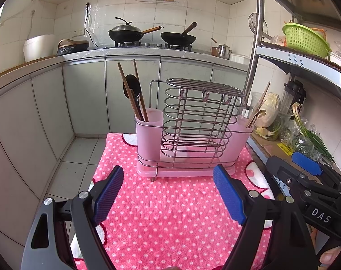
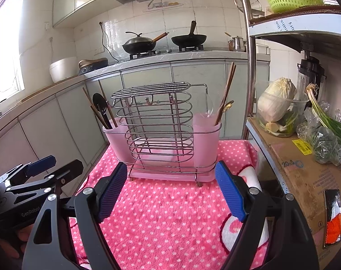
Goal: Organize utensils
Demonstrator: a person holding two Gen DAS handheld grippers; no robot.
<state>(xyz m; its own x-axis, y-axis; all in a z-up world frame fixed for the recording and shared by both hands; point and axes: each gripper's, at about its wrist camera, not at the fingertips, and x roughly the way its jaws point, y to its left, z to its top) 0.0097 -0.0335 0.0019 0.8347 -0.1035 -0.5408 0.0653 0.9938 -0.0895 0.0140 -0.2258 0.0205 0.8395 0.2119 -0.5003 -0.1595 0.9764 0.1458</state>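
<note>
Kitchen floor stand draped in a pink white-dotted towel [image 1: 170,213], utensil rack on it.
Left wrist view: left gripper [image 1: 168,193] gapes wide, empty, before the pink plastic-and-wire utensil holder [image 1: 193,135] holding brown wooden chopsticks [image 1: 134,94]. Right wrist view: right gripper [image 2: 170,191] equally wide, empty, holder just ahead.

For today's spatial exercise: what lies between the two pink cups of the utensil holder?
A tall wire rack stands between the left pink cup and the right pink cup; both wrist views show it.
</note>
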